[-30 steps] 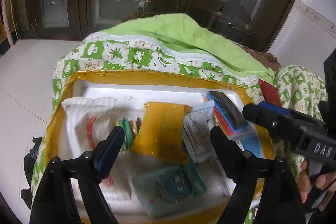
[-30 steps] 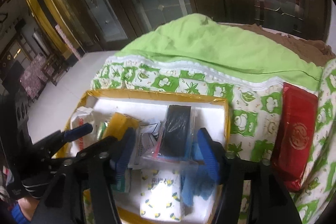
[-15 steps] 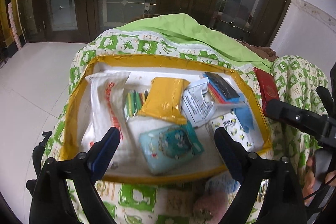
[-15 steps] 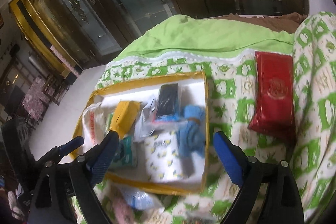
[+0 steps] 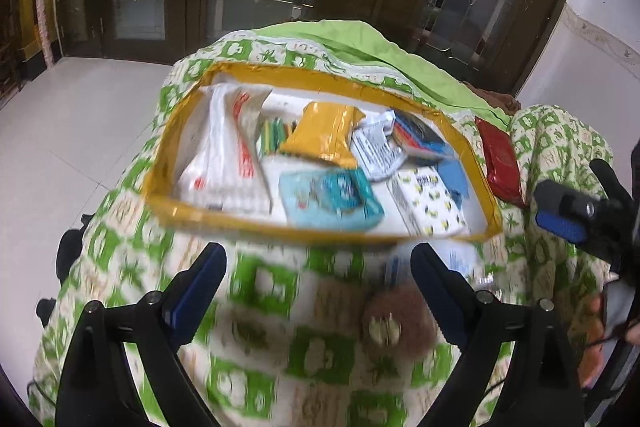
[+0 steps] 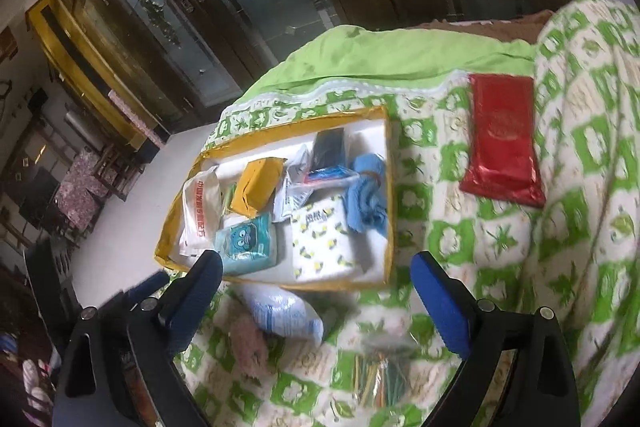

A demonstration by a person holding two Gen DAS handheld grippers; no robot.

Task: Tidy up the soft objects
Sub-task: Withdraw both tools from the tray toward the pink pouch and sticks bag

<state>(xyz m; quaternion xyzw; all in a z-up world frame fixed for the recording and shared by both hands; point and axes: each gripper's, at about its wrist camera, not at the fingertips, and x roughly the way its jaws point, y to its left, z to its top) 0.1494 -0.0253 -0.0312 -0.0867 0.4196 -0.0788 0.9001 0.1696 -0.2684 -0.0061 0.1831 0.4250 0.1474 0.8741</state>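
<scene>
Both grippers hang over the quilt, nothing between their fingers: left gripper at lower centre, jaws opening; right gripper likewise, jaws opening. Green-patterned quilt fills the frame. Yellow-rimmed tray, centre frame, holds soft packets: a white bag, a yellow packet, a teal tissue pack. Red packet lies apart, upper right. Blue-white pouch lies just below the tray.
</scene>
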